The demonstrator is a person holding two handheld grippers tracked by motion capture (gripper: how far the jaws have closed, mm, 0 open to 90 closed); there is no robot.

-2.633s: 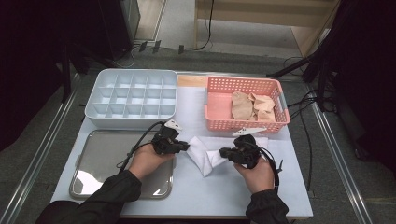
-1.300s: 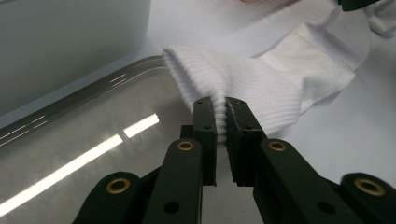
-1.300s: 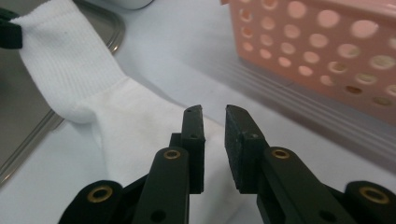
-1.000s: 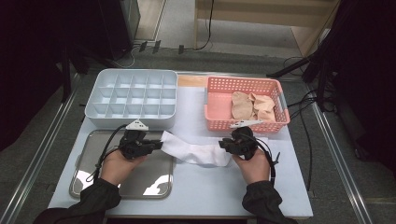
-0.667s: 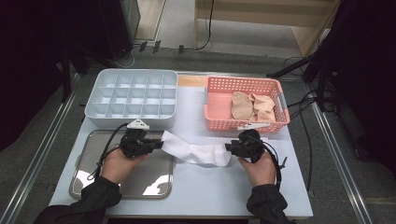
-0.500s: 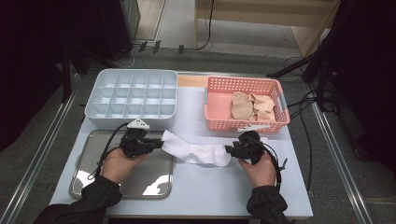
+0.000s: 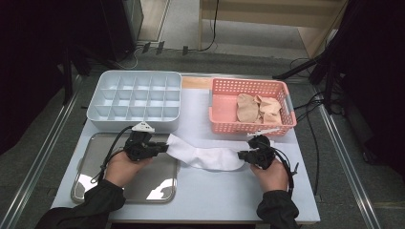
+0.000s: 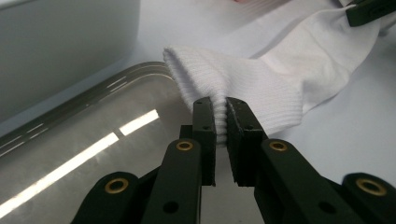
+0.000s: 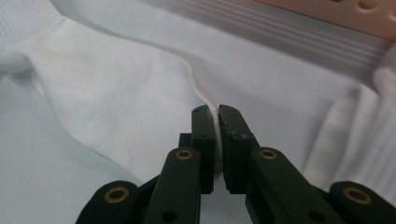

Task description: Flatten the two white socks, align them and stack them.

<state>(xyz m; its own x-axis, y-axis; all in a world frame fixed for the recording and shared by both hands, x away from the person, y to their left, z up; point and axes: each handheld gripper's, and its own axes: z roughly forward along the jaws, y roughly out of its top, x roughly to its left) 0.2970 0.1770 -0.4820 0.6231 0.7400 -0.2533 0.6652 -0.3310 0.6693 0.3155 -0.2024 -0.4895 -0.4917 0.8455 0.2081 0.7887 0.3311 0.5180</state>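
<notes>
A white sock (image 7: pixel 205 156) lies stretched out flat on the white table top between my two grippers. My left gripper (image 7: pixel 165 148) is shut on its ribbed cuff (image 8: pixel 219 88), just over the right edge of the metal tray (image 7: pixel 119 183). My right gripper (image 7: pixel 241 154) is shut on the sock's toe end (image 9: pixel 140 93), in front of the pink basket (image 7: pixel 219 125). In the left gripper view my left gripper (image 8: pixel 220 109) pinches the ribbing between its black jaws. In the right gripper view my right gripper (image 9: pixel 217 116) pinches a thin fold of the fabric.
A white compartment box (image 7: pixel 136 100) stands behind the tray. The pink basket holds beige socks (image 7: pixel 258 109). Another piece of white ribbed cloth (image 9: pixel 364 135) lies just right of my right gripper. Cables trail from both grippers, and the table's front edge is near the person's sleeves.
The sock was bunched between the grippers at mid-table. My left gripper has pulled left to the tray's edge, drawing the sock out long. Over the last second my right gripper shifted slightly right.
</notes>
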